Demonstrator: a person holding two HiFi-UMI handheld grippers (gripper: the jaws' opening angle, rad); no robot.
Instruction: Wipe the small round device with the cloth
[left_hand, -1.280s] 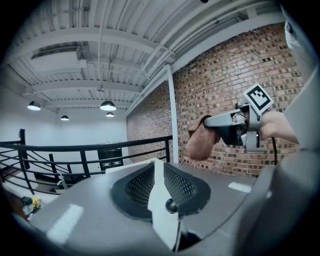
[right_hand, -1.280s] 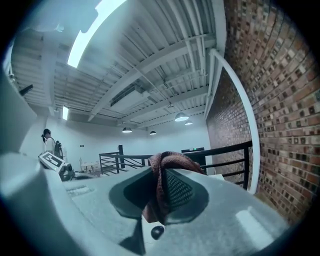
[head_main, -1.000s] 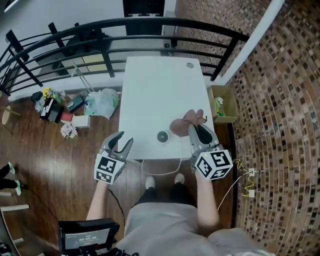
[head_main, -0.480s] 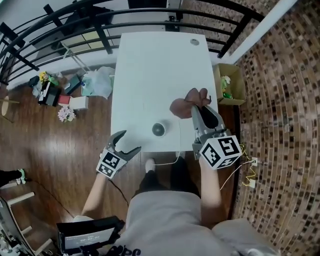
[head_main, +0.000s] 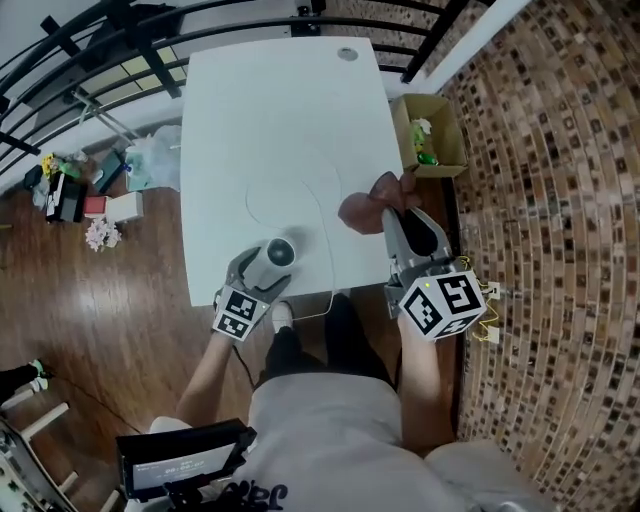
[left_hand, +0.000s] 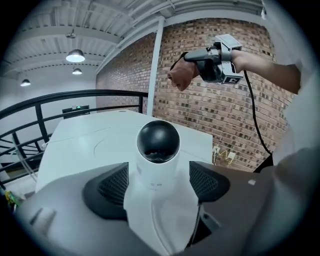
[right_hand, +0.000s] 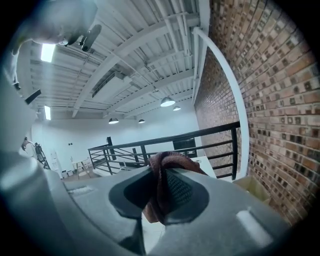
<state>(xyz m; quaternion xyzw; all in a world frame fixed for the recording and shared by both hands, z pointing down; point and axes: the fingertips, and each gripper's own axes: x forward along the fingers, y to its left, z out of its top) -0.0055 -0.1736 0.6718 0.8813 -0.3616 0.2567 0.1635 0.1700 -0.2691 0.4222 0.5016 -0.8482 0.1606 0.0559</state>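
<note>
We see the small round device (head_main: 279, 252), white with a black dome, standing upright near the counter's (head_main: 290, 110) near-left corner. Our left gripper (head_main: 266, 264) has it between its fingers (left_hand: 112, 186), which have just been opening and stand apart on either side without pressing. Off to the right, our right gripper (head_main: 405, 222) keeps its fingers clamped on the reddish-brown cloth (head_main: 366, 208), raised by the counter's right edge.

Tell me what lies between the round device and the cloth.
Between device and cloth: bare table crossed by a thin white cord, shown in the head view.
</note>
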